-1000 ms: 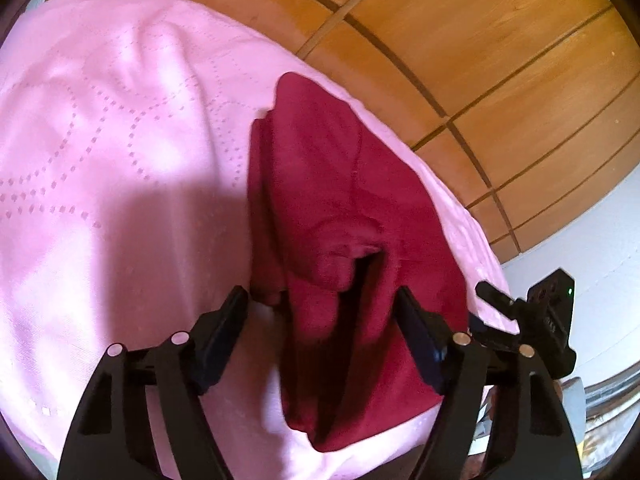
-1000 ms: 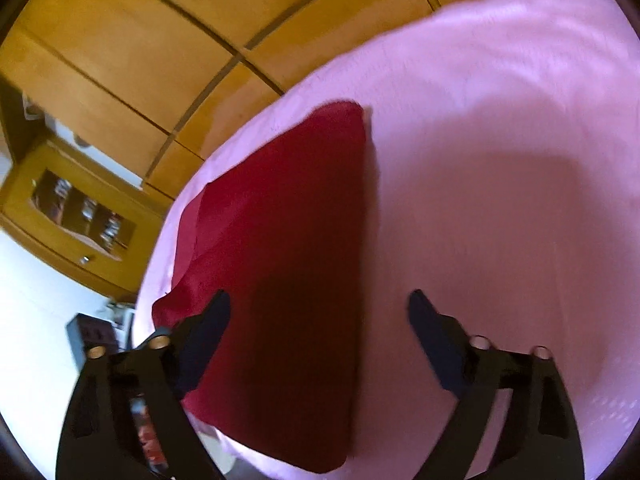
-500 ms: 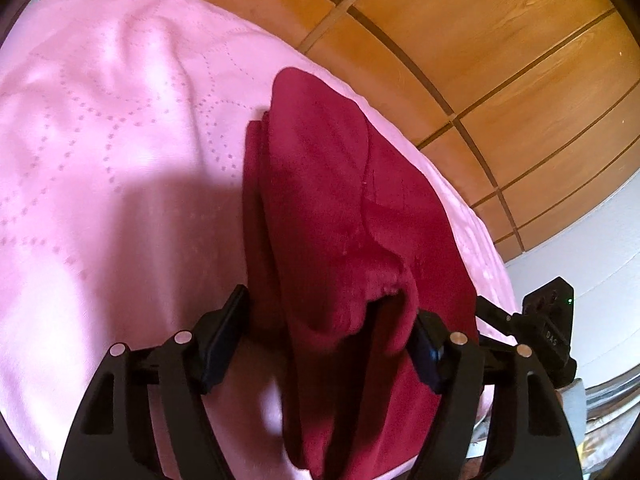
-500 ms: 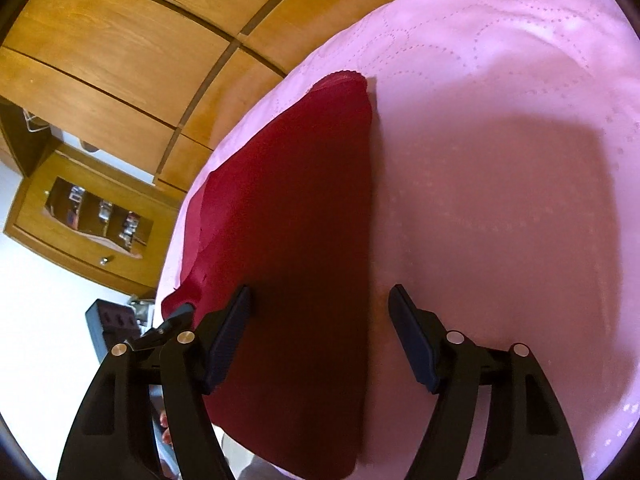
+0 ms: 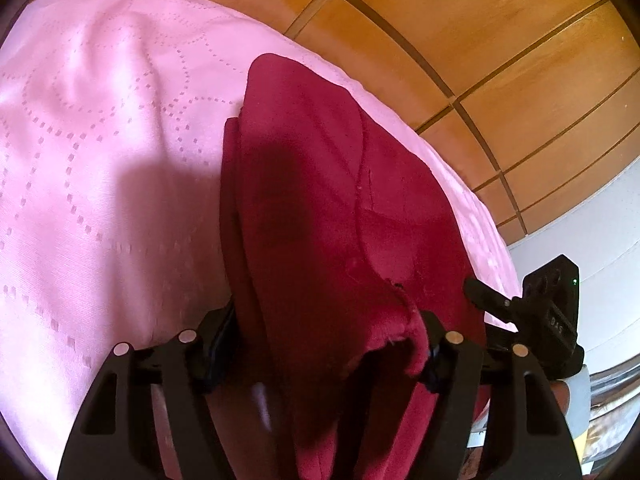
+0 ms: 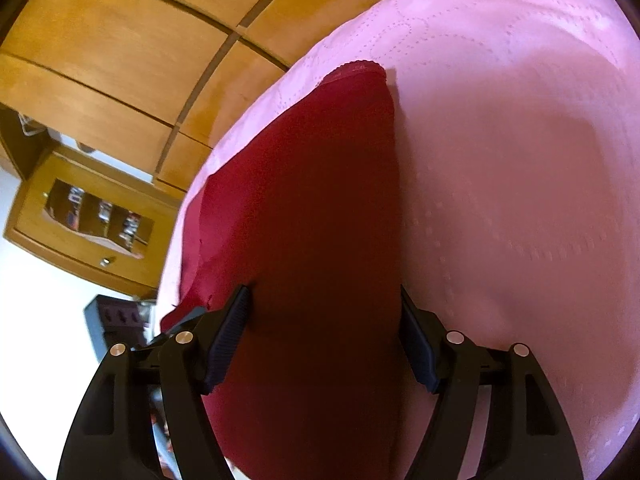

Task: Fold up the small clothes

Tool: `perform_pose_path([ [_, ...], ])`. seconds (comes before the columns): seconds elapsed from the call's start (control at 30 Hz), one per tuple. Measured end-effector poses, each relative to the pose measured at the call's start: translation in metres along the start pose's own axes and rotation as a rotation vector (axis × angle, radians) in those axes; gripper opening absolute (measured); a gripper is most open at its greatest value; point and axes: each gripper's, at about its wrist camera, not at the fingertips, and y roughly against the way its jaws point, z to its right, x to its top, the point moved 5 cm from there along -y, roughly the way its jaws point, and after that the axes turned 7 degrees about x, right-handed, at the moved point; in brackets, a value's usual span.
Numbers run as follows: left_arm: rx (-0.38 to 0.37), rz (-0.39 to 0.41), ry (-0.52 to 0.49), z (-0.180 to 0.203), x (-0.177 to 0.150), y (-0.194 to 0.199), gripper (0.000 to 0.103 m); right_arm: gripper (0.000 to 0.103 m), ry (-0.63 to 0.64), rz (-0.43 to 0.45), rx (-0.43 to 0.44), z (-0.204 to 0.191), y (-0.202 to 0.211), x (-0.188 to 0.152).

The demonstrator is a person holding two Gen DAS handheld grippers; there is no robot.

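A dark red garment lies folded lengthwise on a pink quilted bedspread. My left gripper is open and straddles its near end, with cloth bunched between the fingers. In the right wrist view the same garment runs away from me as a long smooth strip. My right gripper is open and straddles its other near end, one finger on each side. The right gripper also shows at the right edge of the left wrist view.
Wooden panelled wardrobe doors stand behind the bed. A wooden cabinet with a glass front stands at left in the right wrist view. The bed edge runs close beside the garment's far side.
Both grippers have moved forward and down onto the garment's ends. The cloth now fills the gap between each pair of fingers. The right gripper's fingers have come closer together.
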Motion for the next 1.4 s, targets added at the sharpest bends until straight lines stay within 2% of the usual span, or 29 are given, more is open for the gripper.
perform_pose_path([
  [0.07, -0.009, -0.003, 0.013, -0.001, 0.001, 0.0, 0.067, 0.071, 0.019, 0.004, -0.019, -0.002, 0.002, -0.003],
  [0.2, 0.013, -0.014, -0.021, 0.007, 0.002, -0.005, 0.076, 0.071, 0.076, 0.019, -0.051, -0.005, 0.0, -0.005],
  [0.27, 0.047, -0.013, -0.056, 0.013, 0.001, -0.008, 0.077, 0.071, 0.093, 0.02, -0.064, -0.006, -0.001, -0.004],
  [0.37, 0.059, -0.015, -0.047, 0.015, 0.003, -0.011, 0.077, 0.071, 0.113, 0.017, -0.077, -0.007, -0.002, -0.002],
  [0.43, 0.07, -0.016, -0.047, 0.017, 0.003, -0.01, 0.072, 0.071, 0.13, 0.017, -0.086, -0.008, -0.002, -0.001],
  [0.6, 0.095, -0.001, -0.072, 0.028, 0.001, -0.006, 0.053, 0.07, 0.18, 0.019, -0.103, -0.011, -0.001, 0.0],
  [0.7, 0.104, 0.006, -0.082, 0.033, 0.001, -0.003, 0.047, 0.067, 0.212, 0.019, -0.113, -0.016, -0.002, 0.002],
  [0.9, 0.122, 0.028, -0.1, 0.043, -0.001, 0.003, 0.042, 0.065, 0.276, 0.034, -0.141, -0.028, 0.002, 0.005],
  [1.4, 0.104, 0.08, -0.178, 0.082, -0.016, 0.015, 0.04, 0.059, 0.407, 0.097, -0.203, -0.044, 0.032, 0.005],
])
